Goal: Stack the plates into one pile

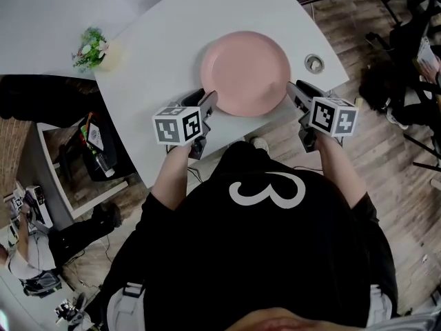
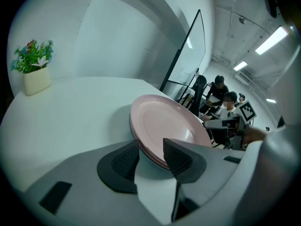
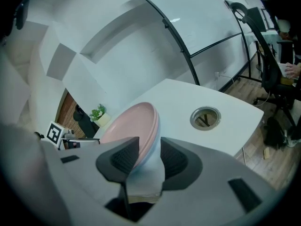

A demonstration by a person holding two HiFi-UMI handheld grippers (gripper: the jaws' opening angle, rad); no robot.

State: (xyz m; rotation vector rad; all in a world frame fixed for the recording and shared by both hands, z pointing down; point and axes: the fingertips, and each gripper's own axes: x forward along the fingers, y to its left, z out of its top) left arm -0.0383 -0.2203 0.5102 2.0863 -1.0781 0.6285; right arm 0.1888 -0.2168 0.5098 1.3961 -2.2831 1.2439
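The pink plates [image 1: 245, 72] are stacked. Their edges are seen between the parted jaws of the left gripper [image 2: 150, 147] and right gripper [image 3: 148, 145].

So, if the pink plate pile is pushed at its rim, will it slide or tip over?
The pink plate pile looks wide and flat, so it would probably slide on the smooth white table rather than tip. Two rims show stacked, so the top plate might shift over the lower one. It seems rigid, perhaps breakable if dropped.
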